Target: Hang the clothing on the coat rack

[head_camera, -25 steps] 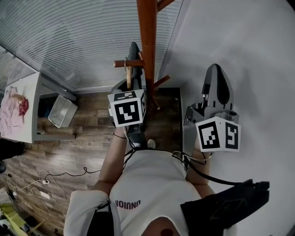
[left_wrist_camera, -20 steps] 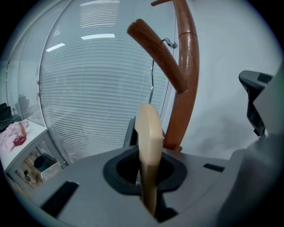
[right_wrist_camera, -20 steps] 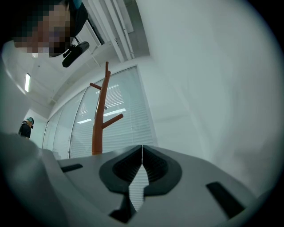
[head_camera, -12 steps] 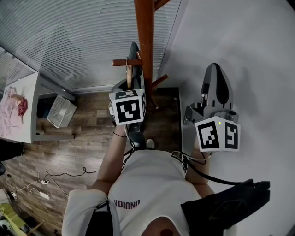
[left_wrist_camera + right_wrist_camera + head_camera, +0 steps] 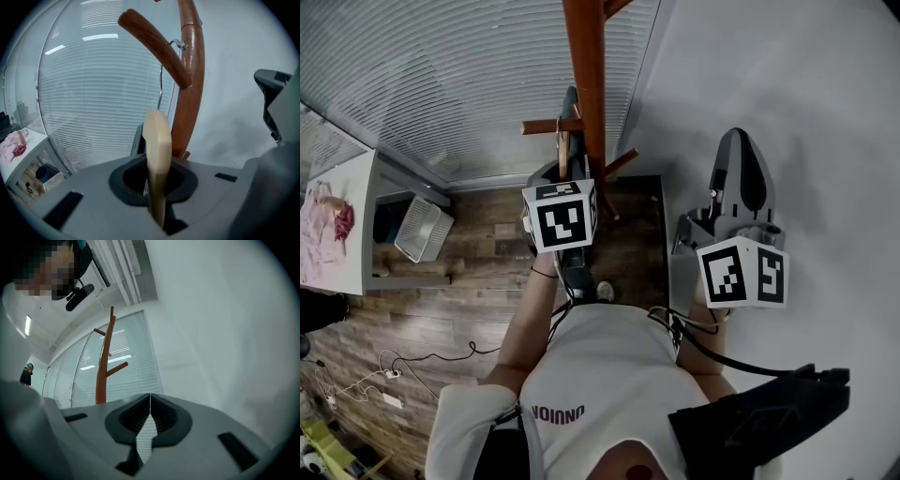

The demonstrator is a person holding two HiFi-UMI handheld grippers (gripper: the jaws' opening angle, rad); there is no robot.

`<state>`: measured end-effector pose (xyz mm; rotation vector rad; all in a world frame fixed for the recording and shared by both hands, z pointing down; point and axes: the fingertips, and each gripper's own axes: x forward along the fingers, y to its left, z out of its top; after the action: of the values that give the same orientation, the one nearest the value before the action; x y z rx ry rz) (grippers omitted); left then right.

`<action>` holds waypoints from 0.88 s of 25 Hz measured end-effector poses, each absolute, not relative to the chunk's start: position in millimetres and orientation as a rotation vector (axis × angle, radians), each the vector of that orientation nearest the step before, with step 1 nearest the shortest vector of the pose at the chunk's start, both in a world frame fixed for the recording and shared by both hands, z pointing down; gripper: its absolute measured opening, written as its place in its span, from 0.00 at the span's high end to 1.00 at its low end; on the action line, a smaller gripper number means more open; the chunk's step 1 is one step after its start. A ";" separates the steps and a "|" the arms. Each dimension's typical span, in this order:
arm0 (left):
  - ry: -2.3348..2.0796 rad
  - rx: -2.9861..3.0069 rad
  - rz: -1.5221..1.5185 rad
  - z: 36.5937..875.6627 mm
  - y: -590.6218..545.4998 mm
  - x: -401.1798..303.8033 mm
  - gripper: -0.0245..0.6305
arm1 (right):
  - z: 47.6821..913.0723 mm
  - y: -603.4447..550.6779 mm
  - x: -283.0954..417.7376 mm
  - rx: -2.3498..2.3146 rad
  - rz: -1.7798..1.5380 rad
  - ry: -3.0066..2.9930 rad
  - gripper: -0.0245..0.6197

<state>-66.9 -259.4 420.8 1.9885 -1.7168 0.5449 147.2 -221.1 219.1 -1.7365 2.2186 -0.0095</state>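
The brown coat rack pole (image 5: 585, 84) rises in front of me, with a short peg (image 5: 546, 127) on its left. My left gripper (image 5: 570, 117) is shut on a light wooden hanger (image 5: 157, 145), held just below that peg (image 5: 152, 42). The hanger's wire hook (image 5: 162, 77) reaches up to the peg close to the pole (image 5: 190, 89). No garment hangs from the hanger. A pink piece of clothing (image 5: 322, 225) lies on the white table at far left. My right gripper (image 5: 741, 159) is held off to the right by the wall, shut with nothing in it (image 5: 149, 409).
A white table (image 5: 358, 253) and a white wire basket (image 5: 424, 228) stand at the left on the wood floor. Cables (image 5: 389, 367) trail across the floor lower left. Blinds cover the glass behind the rack, and a plain wall (image 5: 787, 84) is on the right.
The rack and the left gripper with the hanger have drifted slightly left and up in the head view. The grip and the right gripper look the same.
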 end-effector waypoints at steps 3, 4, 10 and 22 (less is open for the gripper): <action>-1.712 1.991 0.549 421.7 -259.9 -65.2 0.91 | 218.8 -221.2 147.6 -1.740 -0.005 2.218 0.93; -1.710 1.992 0.551 422.0 -259.9 -64.7 0.91 | 218.8 -221.2 147.4 -1.740 -0.006 2.219 0.93; -1.704 1.994 0.550 422.7 -259.8 -61.8 0.91 | 218.8 -221.2 147.7 -1.743 -0.007 2.220 0.93; -1.673 2.000 0.546 427.0 -261.2 -54.7 0.91 | 219.9 -221.8 148.2 -1.754 -0.006 2.224 0.93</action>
<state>-54.7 -261.2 427.0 1.9999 -1.6728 0.5461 148.2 -221.8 219.9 -1.7539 2.2244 -0.0062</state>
